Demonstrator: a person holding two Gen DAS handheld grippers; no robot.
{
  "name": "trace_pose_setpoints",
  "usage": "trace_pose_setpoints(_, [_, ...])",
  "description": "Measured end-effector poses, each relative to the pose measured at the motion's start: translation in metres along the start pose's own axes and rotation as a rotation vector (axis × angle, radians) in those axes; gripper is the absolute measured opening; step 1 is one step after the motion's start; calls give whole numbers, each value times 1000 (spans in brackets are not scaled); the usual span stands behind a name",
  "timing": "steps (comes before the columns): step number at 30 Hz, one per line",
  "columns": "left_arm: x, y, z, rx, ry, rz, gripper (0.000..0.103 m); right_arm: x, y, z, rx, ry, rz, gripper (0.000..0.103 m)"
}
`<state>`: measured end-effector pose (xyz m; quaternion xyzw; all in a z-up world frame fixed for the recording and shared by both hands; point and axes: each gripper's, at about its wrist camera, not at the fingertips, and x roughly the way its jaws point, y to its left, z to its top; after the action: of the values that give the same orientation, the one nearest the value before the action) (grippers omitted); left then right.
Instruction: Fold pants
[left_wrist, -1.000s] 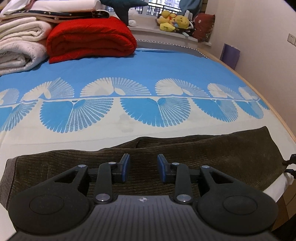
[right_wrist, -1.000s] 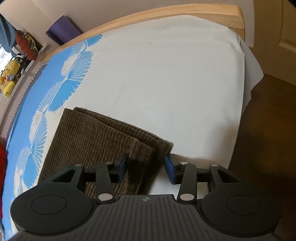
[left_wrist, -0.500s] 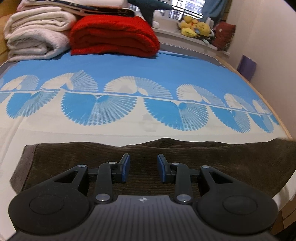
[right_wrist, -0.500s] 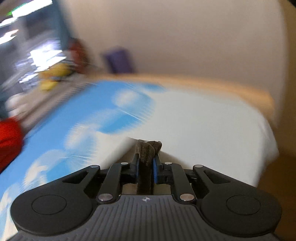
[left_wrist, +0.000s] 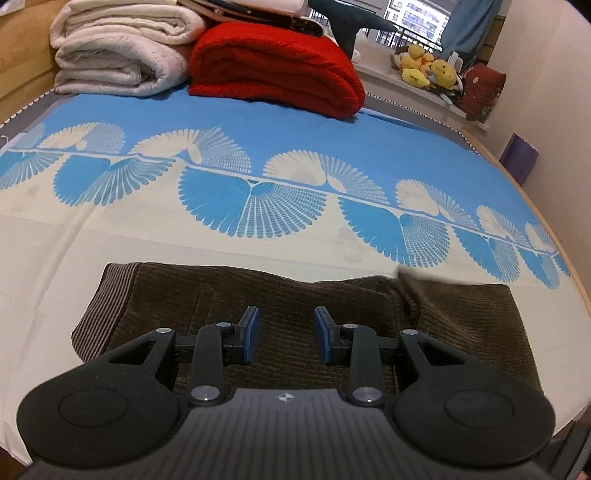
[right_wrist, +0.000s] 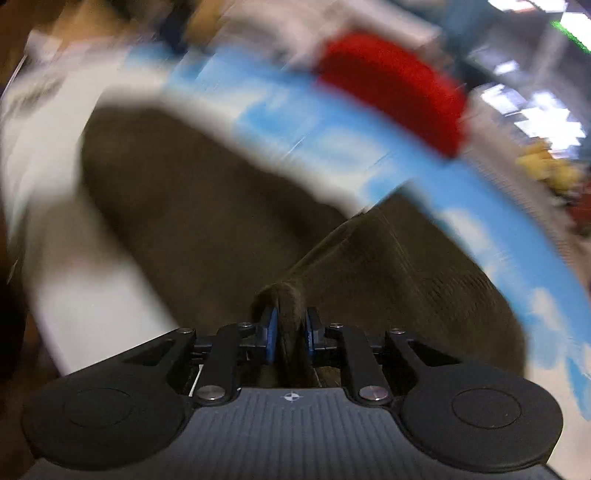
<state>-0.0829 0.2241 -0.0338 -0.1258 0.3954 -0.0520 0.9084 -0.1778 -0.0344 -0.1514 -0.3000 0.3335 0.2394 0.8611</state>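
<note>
Dark brown corduroy pants (left_wrist: 295, 314) lie on blue-and-cream bedsheet (left_wrist: 258, 122), under & ahead of left gripper (left_wrist: 284, 334), fingers apart, empty. Right gripper (right_wrist: 290, 334), jaws just reopened slightly, pinches pants fold.

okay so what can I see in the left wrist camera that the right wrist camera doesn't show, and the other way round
Only the left wrist view shows the left gripper, jaws apart with nothing between them, above the brown pants, plus the ribbed waistband, the stack of white blankets, the purple object by the wall and the sheet's sharp fan pattern.

Only the right wrist view shows the right gripper clamped on a bunched fold of the pants.

Both show the pants on the bed sheet, the red blanket and the yellow plush toys, though the right view is heavily blurred.
</note>
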Motion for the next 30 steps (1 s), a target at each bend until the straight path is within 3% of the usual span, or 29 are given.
trace_pose_setpoints(2, [-1, 0, 0, 2, -2, -8, 36, -6, 4, 2, -23, -26, -15, 25])
trace_pose_setpoints(5, [1, -3, 1, 9, 0, -12, 36, -19, -16, 9, 85, -102, 2, 47])
trace_pose_setpoints(8, [4, -5, 1, 15, 7, -7, 36, -23, -33, 7, 209, -128, -4, 52])
trace_pose_setpoints(14, [7, -8, 0, 36, 19, 5, 36, 13, -39, 8, 291, -28, 51, 52])
trace_pose_setpoints(17, [8, -7, -1, 38, 21, 16, 36, 24, -37, 10, 293, 1, 82, 46])
trace_pose_setpoints(18, [8, -6, -1, 36, 22, 19, 36, 22, -40, 10, 318, -10, 93, 26])
trace_pose_setpoints(20, [7, -3, -1, 34, 19, 24, 36, 12, -53, 13, 399, -56, 115, 13])
trace_pose_setpoints(25, [5, 0, -2, 37, 14, 24, 36, -39, -74, 10, 433, -217, 142, 12])
trace_pose_setpoints(27, [5, 0, -3, 43, 15, 25, 36, -40, -62, 5, 350, -185, 185, 13])
trace_pose_setpoints(28, [6, -1, -3, 46, 18, 26, 36, -31, -56, 2, 317, -124, 210, 13])
trace_pose_setpoints(30, [6, -1, -3, 43, 21, 28, 36, -16, -43, -4, 253, -50, 195, 15])
